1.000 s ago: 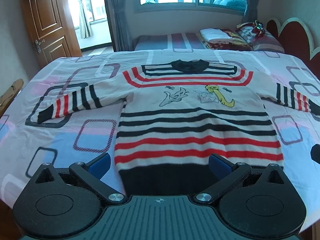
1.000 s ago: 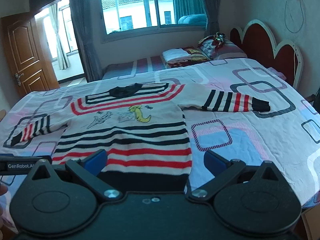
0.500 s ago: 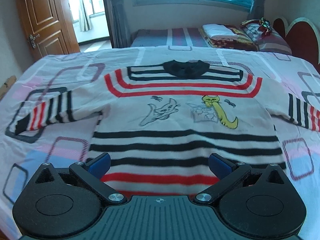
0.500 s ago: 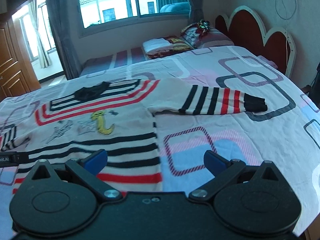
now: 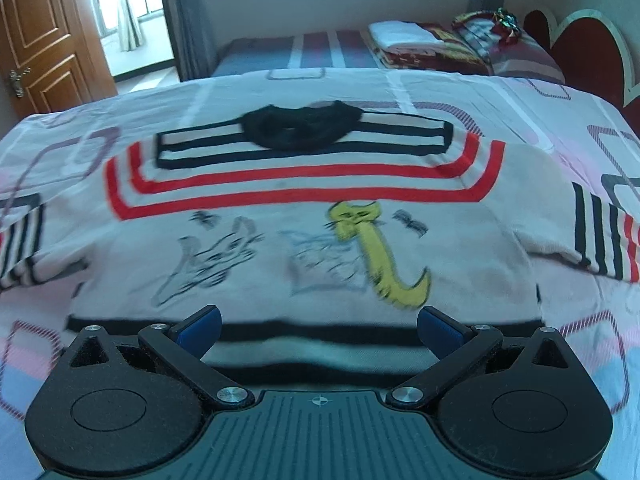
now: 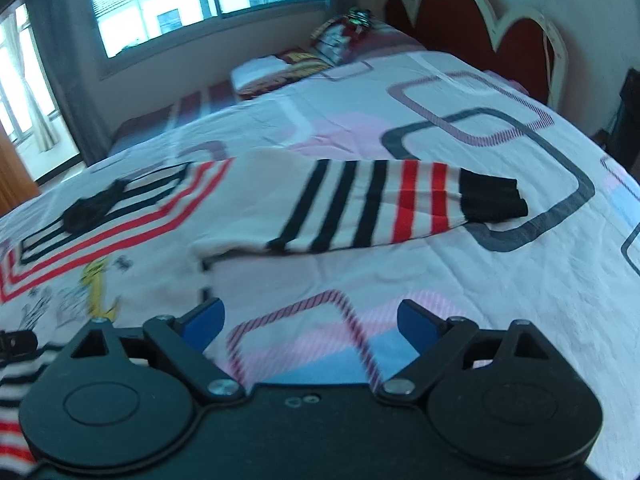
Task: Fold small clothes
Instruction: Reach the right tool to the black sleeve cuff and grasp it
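Left gripper [image 5: 319, 325] hangs wide open over the sweater [image 5: 304, 248]; right gripper [image 6: 310, 322] is closing, empty, sleeve [image 6: 372, 204] ahead.

The right gripper [image 6: 310, 320] is pointing down at the bed [image 6: 500, 280], its blue pads [image 6: 414, 320] standing wide and closing, with only sheet between them. Ahead of the pads, the sweater [image 6: 140, 240] is lying flat, its striped sleeve [image 6: 368, 204] stretching to the right and ending in a black cuff [image 6: 492, 200]. The sweater's body is spreading off to the left of the left pad. Far ahead, folded bedding [image 6: 280, 70] is resting near the window [image 6: 192, 4], a headboard [image 6: 500, 32] rising at right.
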A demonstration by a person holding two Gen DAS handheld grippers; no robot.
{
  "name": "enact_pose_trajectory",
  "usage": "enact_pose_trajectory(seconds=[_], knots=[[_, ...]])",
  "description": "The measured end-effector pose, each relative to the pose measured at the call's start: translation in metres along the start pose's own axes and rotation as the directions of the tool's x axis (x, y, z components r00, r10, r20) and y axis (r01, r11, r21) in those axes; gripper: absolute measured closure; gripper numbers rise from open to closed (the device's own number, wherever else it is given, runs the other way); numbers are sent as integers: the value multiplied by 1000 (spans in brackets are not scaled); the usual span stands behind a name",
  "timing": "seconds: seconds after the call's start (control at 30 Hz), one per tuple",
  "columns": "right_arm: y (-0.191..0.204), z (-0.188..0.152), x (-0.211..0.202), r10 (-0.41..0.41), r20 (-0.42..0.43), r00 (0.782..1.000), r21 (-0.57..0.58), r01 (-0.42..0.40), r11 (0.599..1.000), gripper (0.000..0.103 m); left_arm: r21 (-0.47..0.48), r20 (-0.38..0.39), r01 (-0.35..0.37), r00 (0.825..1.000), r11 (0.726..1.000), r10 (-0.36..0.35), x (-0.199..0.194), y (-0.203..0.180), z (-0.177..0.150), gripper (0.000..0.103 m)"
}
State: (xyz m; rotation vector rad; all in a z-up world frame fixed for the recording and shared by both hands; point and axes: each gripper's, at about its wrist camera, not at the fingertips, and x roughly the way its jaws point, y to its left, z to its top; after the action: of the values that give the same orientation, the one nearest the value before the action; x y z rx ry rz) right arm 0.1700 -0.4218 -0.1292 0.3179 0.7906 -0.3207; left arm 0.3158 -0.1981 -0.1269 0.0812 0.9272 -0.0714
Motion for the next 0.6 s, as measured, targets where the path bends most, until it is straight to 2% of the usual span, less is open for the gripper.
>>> enact_pose_trajectory(seconds=[0.1, 0.37, 0.6], knots=[[-21, 12, 21, -24, -9, 1000, 59, 24, 998, 22, 8, -1, 1, 1000, 1000, -1, 18, -15, 13, 0], [-82, 36, 74, -99, -68, 993, 196, 111, 974, 30, 15, -17, -24, 1000, 1000, 24, 63, -44, 37, 0], [-110, 50, 100, -118, -73, 990, 271, 134, 953, 35, 15, -44, -50, 998, 999, 50, 95, -52, 48, 0]])
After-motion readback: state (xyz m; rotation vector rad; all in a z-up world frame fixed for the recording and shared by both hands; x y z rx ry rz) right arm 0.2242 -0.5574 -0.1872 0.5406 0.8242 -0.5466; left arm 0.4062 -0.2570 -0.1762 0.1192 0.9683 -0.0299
